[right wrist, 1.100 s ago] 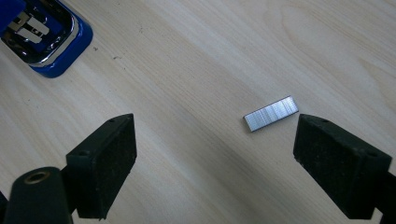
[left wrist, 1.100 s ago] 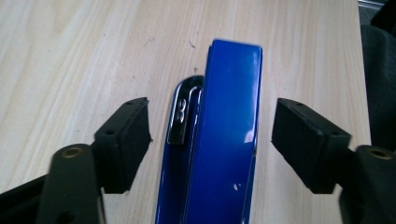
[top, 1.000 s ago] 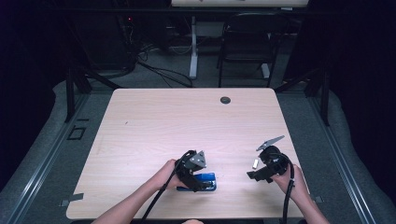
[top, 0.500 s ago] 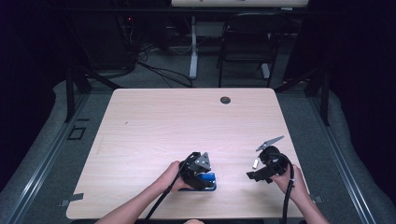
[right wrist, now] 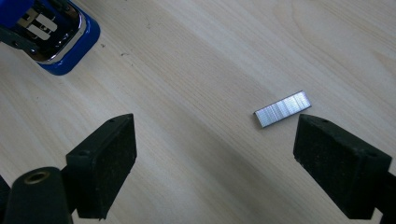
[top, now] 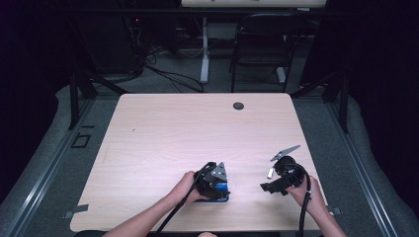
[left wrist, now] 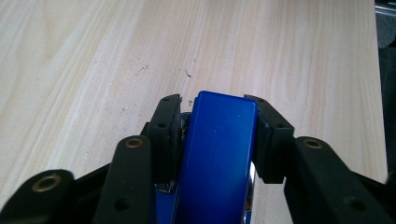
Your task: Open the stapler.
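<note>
**Blue stapler taken between the left jaws; staple strip lying before the right**

Blue plastic is seen nearest the person, at the front edge of the table (top: 148,143): a stapler (left wrist: 217,154) lies there, just right of the middle, and is flanked on both sides by the black jaws of the left gripper (left wrist: 218,137). In the left gripper view the jaws have just been closing with the stapler body between them; both pads are set against its sides, so it is gripped across its width. In the high view the stapler (top: 223,187) is mostly covered by the left gripper (top: 220,185), which is held low over it by the left hand (top: 187,186), with the forearm coming in from the bottom edge.

To the right, at about the same depth, the right gripper (top: 273,178) is held by the right hand (top: 304,190). Its jaws stand wide apart and nothing is clasped between them. In the right gripper view a short silver strip of staples (right wrist: 282,108) is seen flat on the pale wood beyond the right gripper (right wrist: 226,161), closer to the jaw at the right of that view but apart from it. The metal end of the stapler (right wrist: 56,32) is seen at the upper left of that view, well apart from the strip.

Farther off, a round dark grommet (top: 238,105) is set near the far edge.
</note>
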The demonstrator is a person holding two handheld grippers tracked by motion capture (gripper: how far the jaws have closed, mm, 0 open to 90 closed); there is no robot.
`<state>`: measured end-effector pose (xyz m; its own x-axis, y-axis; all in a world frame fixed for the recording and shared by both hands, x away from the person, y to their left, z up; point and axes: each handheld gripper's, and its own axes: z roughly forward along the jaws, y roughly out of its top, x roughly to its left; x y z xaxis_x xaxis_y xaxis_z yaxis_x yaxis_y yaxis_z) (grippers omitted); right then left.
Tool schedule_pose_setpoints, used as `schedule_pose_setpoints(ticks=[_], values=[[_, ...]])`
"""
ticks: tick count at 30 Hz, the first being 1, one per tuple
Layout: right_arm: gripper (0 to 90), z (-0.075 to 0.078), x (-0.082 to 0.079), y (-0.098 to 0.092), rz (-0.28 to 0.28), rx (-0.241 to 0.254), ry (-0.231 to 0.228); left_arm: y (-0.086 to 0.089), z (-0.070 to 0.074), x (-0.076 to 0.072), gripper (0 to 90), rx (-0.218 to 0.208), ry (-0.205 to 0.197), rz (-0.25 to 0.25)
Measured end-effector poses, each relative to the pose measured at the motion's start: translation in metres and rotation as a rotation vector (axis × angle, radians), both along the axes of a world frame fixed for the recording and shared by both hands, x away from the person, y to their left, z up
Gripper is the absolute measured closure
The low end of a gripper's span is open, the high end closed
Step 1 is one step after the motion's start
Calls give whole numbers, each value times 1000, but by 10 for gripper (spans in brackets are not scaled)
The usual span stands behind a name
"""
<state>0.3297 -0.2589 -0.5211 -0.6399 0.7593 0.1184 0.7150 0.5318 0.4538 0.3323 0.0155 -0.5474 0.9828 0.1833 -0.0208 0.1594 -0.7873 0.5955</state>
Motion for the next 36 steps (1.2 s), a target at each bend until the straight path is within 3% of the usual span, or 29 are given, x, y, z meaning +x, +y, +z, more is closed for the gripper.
schedule_pose_setpoints(ticks=[9, 21, 24, 31, 34, 36], values=[[130, -2, 0, 3, 19, 3, -3, -2, 1, -2, 625, 8, -23, -15], [132, 0, -2, 5, 21, 11, -15, 9, 13, 2, 637, -42, -9, -57], [133, 1, -3, 8, 24, 49, -5, 10, 16, 2, 639, -39, -14, -69], [135, 4, -6, 18, 56, 63, -21, 14, 22, 2, 645, -42, -22, -85], [175, 4, -6, 23, 71, 95, -26, 15, 25, 2, 649, -41, -26, -97], [289, 5, -6, 26, 77, 105, -42, 16, 27, 3, 650, -36, -21, -111]])
